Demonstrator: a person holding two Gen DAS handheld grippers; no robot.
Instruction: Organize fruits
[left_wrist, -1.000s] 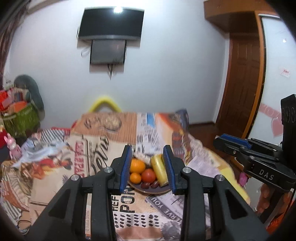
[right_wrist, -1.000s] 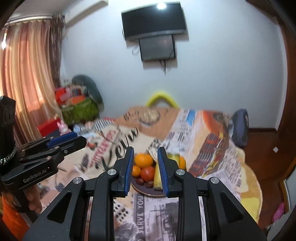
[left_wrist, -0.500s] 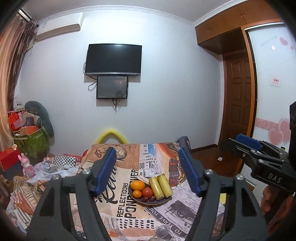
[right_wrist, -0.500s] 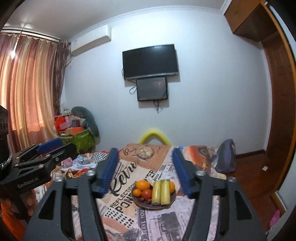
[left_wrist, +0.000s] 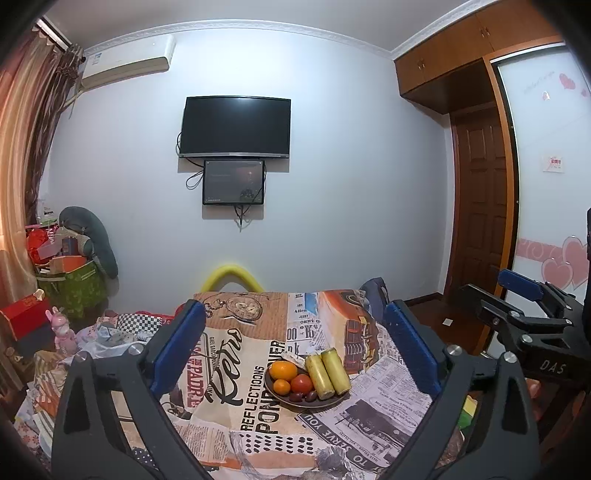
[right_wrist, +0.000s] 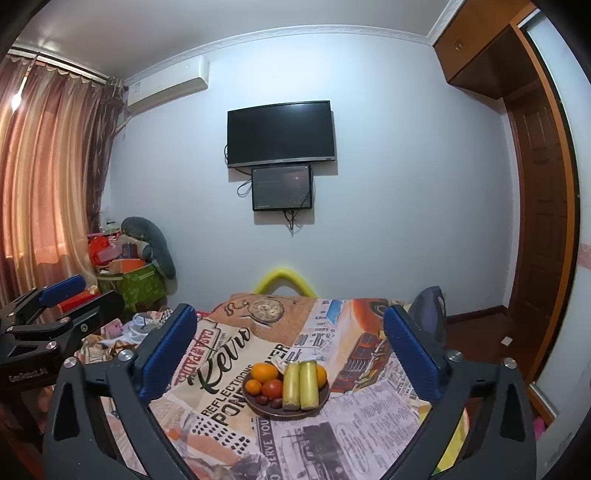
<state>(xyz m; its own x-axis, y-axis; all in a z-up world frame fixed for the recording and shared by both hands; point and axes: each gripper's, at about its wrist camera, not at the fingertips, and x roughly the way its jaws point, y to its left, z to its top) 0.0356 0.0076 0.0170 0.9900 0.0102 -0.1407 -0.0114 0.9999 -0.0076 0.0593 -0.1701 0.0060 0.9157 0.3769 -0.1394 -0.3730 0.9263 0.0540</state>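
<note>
Fruits sit together on a dark plate (right_wrist: 325, 397) on the tabletop (right_wrist: 369, 417), which is covered by a newsprint-pattern cloth. The plate lies ahead of and below both hand-held grippers, framed between each one's fingers.

Left gripper (left_wrist: 293, 349): jaws spread wide, nothing in them. Right gripper (right_wrist: 288, 345): same, wide apart and empty. Both hang well back from the plate, and honestly neither looks clearly nearer. From the left one the plate sits a touch right of centre, from the right one pretty much dead centre.

Going big to small, counted:
- two yellow-green cylinders (right_wrist: 300, 384) (corn, maybe?), side by side and touching, long axis pointing away from the grippers, on the right half of the plate
- two oranges (right_wrist: 263, 372) I'm sure of, with what looks like a third peeking out behind the cylinders
- one red tomato (right_wrist: 272, 388)
- three small dark fruits (right_wrist: 266, 400) at the near rim, as far as I can make out

So everything's already gathered on one plate. That fits a finished tidy-up or a pile about to be sorted elsewhere; can't tell which.
</note>
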